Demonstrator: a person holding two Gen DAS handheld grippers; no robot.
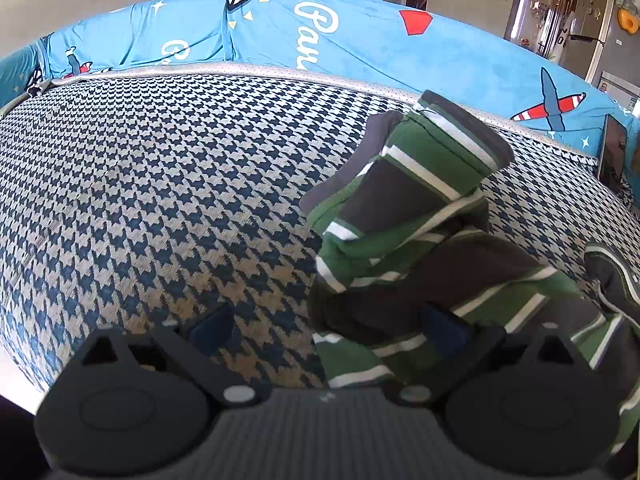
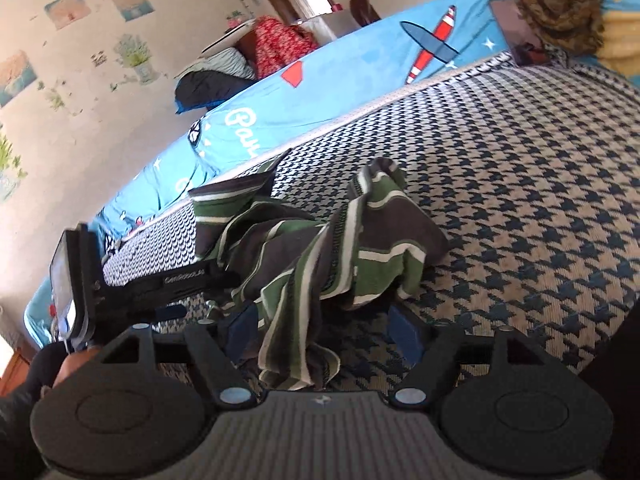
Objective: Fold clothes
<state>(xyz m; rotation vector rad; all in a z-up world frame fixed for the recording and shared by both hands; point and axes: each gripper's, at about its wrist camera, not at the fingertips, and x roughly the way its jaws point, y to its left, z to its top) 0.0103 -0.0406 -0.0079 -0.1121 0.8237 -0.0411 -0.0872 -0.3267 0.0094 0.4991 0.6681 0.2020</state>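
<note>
Nearest the left wrist camera, the left gripper [image 1: 326, 330] points down at a houndstooth cover [image 1: 160, 184], its blue-padded fingers [image 1: 212, 330] spread wide. One pad hangs over bare cover; the other sits against the near left edge of a crumpled green, grey and white striped shirt [image 1: 416, 240], with nothing pinched between them. That shirt lies bunched to the right, one sleeve pointing far toward a blue airplane-print sheet [image 1: 360, 44] along the cover's far side.

Close to the right wrist camera, the right gripper [image 2: 324, 334] stands with its fingers [image 2: 404, 334] well apart. A strip of the striped shirt [image 2: 320, 252] trails between them, but neither pad presses it. Left of the shirt lies the left gripper's black body [image 2: 160, 284], held by a hand [image 2: 72, 368] at the near left.
</note>
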